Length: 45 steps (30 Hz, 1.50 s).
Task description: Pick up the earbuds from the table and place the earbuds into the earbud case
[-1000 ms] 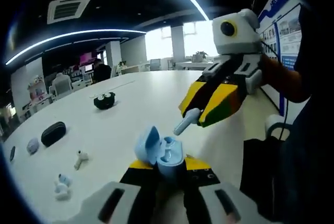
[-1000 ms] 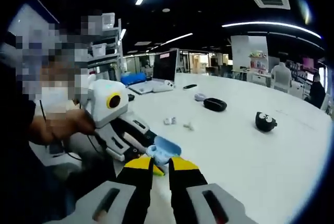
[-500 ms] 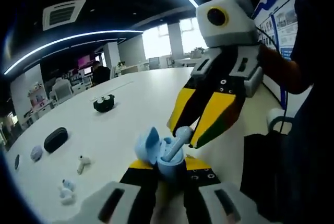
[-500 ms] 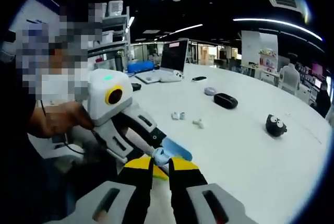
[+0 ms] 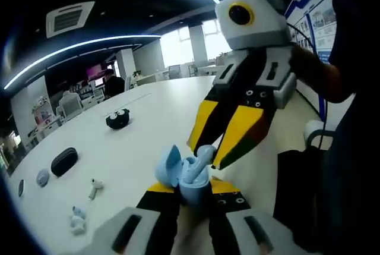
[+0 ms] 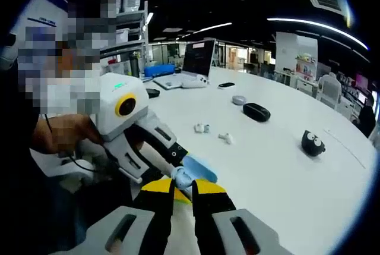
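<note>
My left gripper (image 5: 193, 189) is shut on a light blue earbud case (image 5: 194, 185), held upright with its lid (image 5: 168, 166) open to the left. My right gripper (image 5: 206, 159) comes down from the upper right, shut on a light blue earbud (image 5: 204, 154) whose tip sits in the case's open well. In the right gripper view, my right gripper (image 6: 183, 186) pinches the earbud (image 6: 181, 177) against the blue case (image 6: 200, 169), with the left gripper (image 6: 176, 166) reaching in from the left. A white earbud (image 5: 94, 187) and a small pair (image 5: 75, 219) lie on the white table (image 5: 148, 136).
A black oval case (image 5: 63, 161), a grey pebble-shaped item (image 5: 41, 176) and a black plush toy (image 5: 118, 118) sit farther out on the table. A laptop (image 6: 196, 68) and a phone (image 6: 226, 84) lie at the far end. A person's hand (image 6: 62, 139) holds the left gripper.
My right gripper has come down and to the left with the earbud, from above and beside the case to its open well. The left gripper kept hold of the case.
</note>
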### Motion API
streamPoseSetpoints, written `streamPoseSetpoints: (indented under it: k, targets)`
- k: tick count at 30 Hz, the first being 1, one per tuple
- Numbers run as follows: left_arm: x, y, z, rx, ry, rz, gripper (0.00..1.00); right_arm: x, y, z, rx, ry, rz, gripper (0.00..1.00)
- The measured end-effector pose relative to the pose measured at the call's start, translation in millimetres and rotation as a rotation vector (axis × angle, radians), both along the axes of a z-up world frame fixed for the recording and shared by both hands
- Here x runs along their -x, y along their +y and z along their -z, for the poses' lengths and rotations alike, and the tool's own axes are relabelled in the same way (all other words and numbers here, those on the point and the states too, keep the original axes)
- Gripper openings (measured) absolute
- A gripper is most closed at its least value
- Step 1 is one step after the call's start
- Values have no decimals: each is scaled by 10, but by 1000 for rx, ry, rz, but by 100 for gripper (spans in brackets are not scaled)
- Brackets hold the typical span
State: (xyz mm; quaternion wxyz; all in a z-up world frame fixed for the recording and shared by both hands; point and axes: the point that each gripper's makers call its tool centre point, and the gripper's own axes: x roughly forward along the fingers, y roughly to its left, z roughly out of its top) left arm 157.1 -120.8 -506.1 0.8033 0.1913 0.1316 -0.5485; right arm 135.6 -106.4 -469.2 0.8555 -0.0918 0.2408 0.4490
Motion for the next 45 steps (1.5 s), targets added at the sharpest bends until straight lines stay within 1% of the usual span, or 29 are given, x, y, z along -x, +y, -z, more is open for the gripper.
streamPoseSetpoints:
  k: [12, 22, 30, 33, 37, 40, 45]
  targets:
    - [4, 6, 6, 5, 1, 0, 19, -37, 53, -2, 3, 6, 6, 12]
    - [5, 20, 11, 28, 15, -11, 19, -61, 114, 24, -16, 26, 22, 12]
    - [-3, 31, 19, 47, 30, -16, 19, -69, 152, 34, -22, 26, 31, 13]
    - [-1, 35, 19, 55, 37, -18, 19, -61, 154, 26, -23, 25, 30, 14]
    - [-1, 39, 19, 68, 48, -21, 19, -19, 102, -9, -35, 17, 30, 16]
    - [3, 43, 18, 71, 51, -21, 19, -5, 64, 11, -36, 19, 34, 15]
    - [9, 42, 15, 75, 55, -22, 19, 8, 65, 26, -39, 15, 31, 10]
